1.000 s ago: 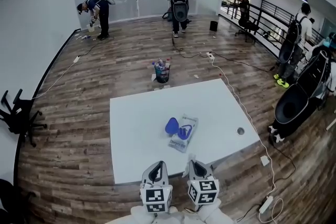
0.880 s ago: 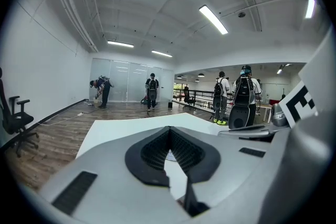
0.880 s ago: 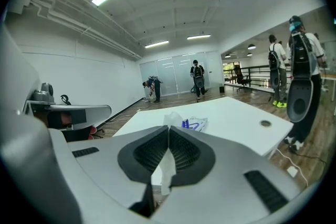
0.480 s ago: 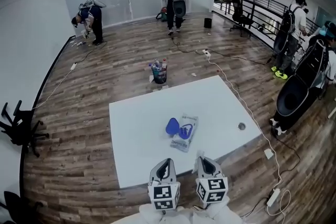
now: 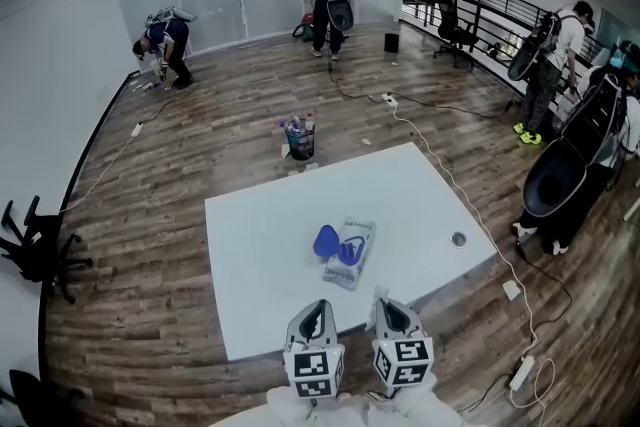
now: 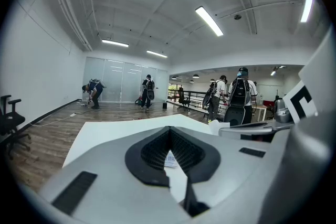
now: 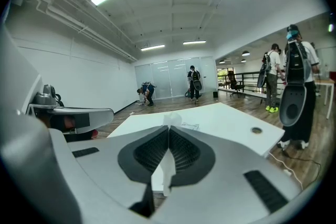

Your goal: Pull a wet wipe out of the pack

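Observation:
A wet wipe pack [image 5: 352, 255] lies flat near the middle of the white table [image 5: 260, 285], its blue lid [image 5: 325, 240] flipped open to the left. Both grippers hover side by side over the table's near edge, short of the pack and pointing at it. My left gripper [image 5: 318, 308] has its jaws together with nothing between them, and the pack [image 6: 169, 160] shows through the gap below its tips [image 6: 169, 128]. My right gripper [image 5: 385, 301] is shut too and holds nothing. Just past its tips [image 7: 169, 128] the pack [image 7: 190, 126] lies on the table.
A round cable hole [image 5: 458, 239] sits near the table's right edge. A caddy of bottles [image 5: 299, 137] stands on the floor beyond the table, and a white cable [image 5: 470, 215] runs along the right side. People work at the back and right. A black chair [image 5: 30, 240] stands at the left.
Both grippers keep their place at the table's near edge, still shut. The head view has shifted a little, and the people in the background have moved.

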A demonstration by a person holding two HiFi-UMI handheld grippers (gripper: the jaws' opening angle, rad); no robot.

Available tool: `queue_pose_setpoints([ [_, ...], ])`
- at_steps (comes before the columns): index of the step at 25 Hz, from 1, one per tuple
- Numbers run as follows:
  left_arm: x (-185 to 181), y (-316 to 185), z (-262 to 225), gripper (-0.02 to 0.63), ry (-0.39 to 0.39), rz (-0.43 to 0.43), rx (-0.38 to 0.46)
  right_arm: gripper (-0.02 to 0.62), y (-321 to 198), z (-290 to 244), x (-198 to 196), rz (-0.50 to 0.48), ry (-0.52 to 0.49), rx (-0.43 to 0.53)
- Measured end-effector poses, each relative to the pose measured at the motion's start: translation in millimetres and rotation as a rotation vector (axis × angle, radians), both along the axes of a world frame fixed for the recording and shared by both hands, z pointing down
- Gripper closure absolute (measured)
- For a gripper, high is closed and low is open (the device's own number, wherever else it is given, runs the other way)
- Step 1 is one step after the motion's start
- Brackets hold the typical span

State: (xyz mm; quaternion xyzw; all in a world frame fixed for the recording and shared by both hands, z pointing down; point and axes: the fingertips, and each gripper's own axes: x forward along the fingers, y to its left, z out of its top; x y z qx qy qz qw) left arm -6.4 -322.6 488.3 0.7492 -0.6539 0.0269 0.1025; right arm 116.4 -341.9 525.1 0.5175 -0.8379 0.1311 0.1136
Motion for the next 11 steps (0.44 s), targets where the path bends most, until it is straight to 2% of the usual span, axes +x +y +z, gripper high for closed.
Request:
queue_pose_setpoints([
  [11, -1.7, -1.6, -1.3, 0.605, 0.001, 0.001, 0.001, 0.581, -3.5, -1.7, 1.8, 0.011, 0.007, 0.004],
])
